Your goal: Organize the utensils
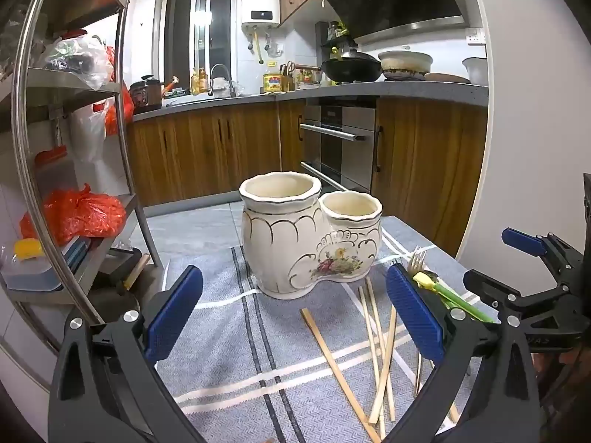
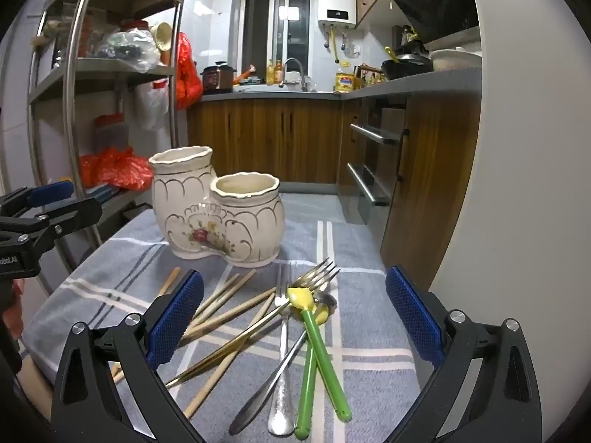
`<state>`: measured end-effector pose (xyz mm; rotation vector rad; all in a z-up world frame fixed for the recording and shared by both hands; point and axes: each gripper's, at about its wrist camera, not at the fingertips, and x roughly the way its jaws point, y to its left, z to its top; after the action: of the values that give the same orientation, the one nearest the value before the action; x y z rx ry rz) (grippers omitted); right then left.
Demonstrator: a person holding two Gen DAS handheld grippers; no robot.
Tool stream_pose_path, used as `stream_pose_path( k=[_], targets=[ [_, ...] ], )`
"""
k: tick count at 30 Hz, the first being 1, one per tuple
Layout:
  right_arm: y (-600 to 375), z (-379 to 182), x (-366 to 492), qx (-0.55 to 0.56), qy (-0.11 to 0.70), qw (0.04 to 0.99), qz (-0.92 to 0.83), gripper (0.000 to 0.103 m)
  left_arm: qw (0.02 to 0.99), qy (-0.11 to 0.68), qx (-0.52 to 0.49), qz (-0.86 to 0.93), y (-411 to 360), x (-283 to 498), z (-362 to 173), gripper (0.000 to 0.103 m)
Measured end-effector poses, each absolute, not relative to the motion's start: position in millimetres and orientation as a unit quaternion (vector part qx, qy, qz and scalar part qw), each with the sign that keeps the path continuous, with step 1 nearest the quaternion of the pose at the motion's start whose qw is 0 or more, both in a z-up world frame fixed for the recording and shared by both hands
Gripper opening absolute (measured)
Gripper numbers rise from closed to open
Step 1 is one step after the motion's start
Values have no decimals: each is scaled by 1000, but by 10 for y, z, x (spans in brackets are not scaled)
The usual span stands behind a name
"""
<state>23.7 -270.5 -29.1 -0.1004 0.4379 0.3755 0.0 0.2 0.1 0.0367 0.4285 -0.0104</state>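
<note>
A cream ceramic two-pot utensil holder (image 1: 310, 236) with gold trim and a flower print stands on a grey plaid cloth (image 1: 229, 354); both pots look empty. It also shows in the right wrist view (image 2: 218, 214). Several wooden chopsticks (image 1: 380, 350) lie in front of it. In the right wrist view, chopsticks (image 2: 225, 313), metal forks (image 2: 314, 280) and two green-handled yellow utensils (image 2: 317, 354) lie in a pile. My left gripper (image 1: 295, 313) is open and empty above the cloth. My right gripper (image 2: 295, 317) is open and empty above the pile.
A metal shelf rack (image 1: 74, 140) with red bags stands to the left. Wooden kitchen cabinets (image 1: 207, 147) and an oven (image 1: 336, 140) are behind. A white wall (image 2: 517, 184) is close on the right. The cloth's right edge (image 2: 402, 317) is near.
</note>
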Motion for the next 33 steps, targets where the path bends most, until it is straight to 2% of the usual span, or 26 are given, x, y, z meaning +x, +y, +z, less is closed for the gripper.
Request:
stream_pose_path(
  k=[33],
  targets=[
    [-2702, -259, 225, -54, 217, 957, 184, 98, 977, 213, 25, -12, -27, -9, 54, 98]
  ],
)
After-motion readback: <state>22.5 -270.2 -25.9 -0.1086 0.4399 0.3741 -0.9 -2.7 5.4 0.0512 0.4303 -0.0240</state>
